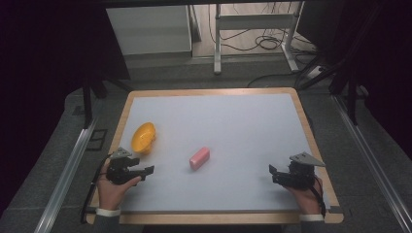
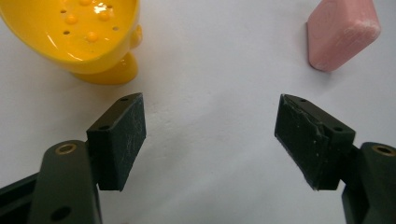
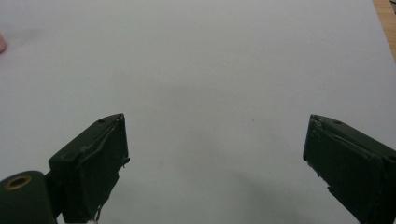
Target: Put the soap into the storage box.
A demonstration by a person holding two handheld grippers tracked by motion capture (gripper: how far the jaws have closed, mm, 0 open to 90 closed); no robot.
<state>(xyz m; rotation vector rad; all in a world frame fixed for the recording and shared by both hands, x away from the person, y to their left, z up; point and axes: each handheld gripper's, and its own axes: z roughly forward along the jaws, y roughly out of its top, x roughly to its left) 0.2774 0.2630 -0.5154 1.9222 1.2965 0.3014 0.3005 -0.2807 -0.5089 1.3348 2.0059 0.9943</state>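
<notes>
White mat [image 1: 243, 145] on wood-edged table [image 1: 311, 126]; wide bare surface between and beyond both tools, dark floor past the rim on every side. Left gripper [image 1: 145, 171] near the front left corner, jaws spread wide with nothing between; right gripper [image 1: 272, 174] near the front right edge, jaws likewise spread and bare. Pink block [image 1: 199, 158] lying flat near mid-mat, between the two tools, closer to the left one, touching neither. Yellow bowl [image 1: 144, 137] tipped on its side just behind the left gripper, near the left edge.

Left gripper view: bowl [image 2: 79, 32] seen close, glossy, with small holes and raised dots inside and a short foot; block [image 2: 341, 35] at upper right, matte pink, rounded corners, chalky scuffs. Right gripper view: plain mat, wood strip [image 3: 386, 23] at top right, sliver of pink [image 3: 2, 43] at the left margin.
</notes>
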